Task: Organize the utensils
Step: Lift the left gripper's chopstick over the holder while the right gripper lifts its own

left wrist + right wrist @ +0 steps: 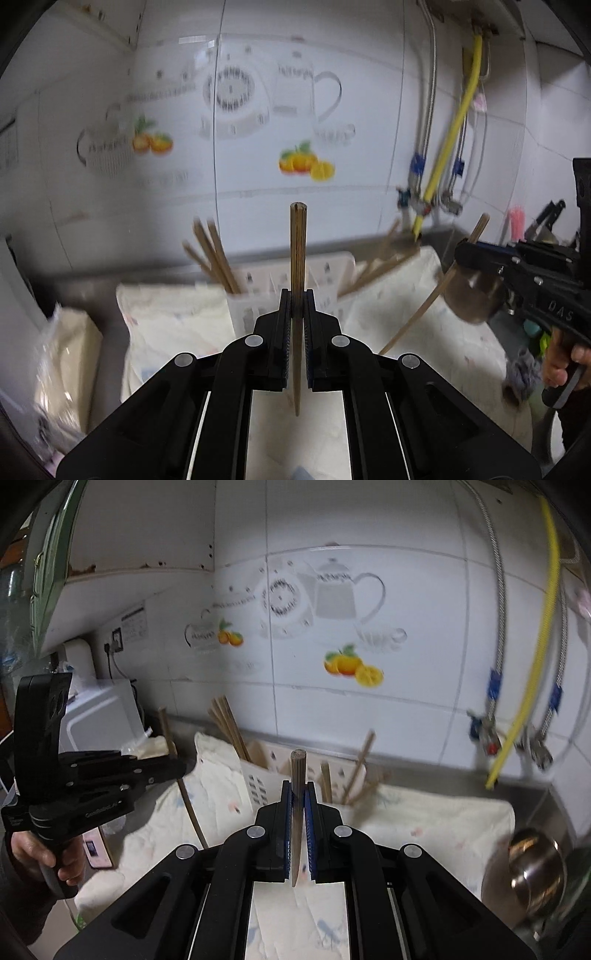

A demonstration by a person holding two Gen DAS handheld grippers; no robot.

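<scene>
The left hand-held gripper [295,295] is squeezed tight on one brown chopstick [297,251], and the stick stands straight up between its two fingers. The right hand-held gripper [298,788] does the same with another chopstick [297,771]. I think each stick is held upright so its thin end can go down first into the white utensil basket [258,786], which has slots in its side. The basket stands just behind both grippers, on a pale cloth [424,819] spread over the table. More chopsticks [227,723] already lean inside the basket, some at its left end and some at its right end. They lean because the basket is wide and lets them tip over. A shiny metal bowl [535,871] sits well to the right of the basket, out of the way. The two held sticks are not in the basket yet, so that step looks next.
</scene>
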